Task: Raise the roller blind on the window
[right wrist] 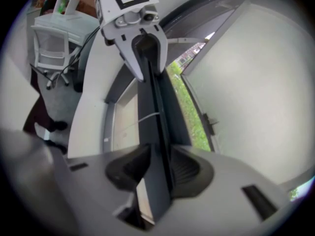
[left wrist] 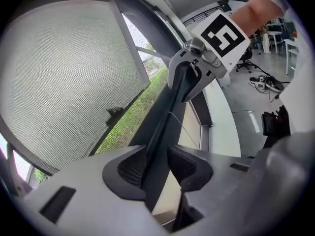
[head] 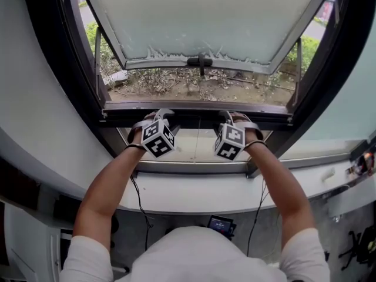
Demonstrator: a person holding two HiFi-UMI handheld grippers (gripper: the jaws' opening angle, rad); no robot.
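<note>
Left gripper [left wrist: 156, 167], right gripper [right wrist: 156, 168]: jaws wide, straddling rail [head: 194, 118], not clamping it. Close both squarely on rail; you lift evenly, keeping rail level.

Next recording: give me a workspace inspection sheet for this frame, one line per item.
Surface: white sill below the window.
Job's things: dark bar across the window; beige panel below it.
Clutter: small unclear items at far right.
Grippers: left gripper and right gripper both open, each astride the bar.
Cables: a black cable under each arm; thin cord over the panel.
Surroundings: sash swung outward; plants outside.
</note>
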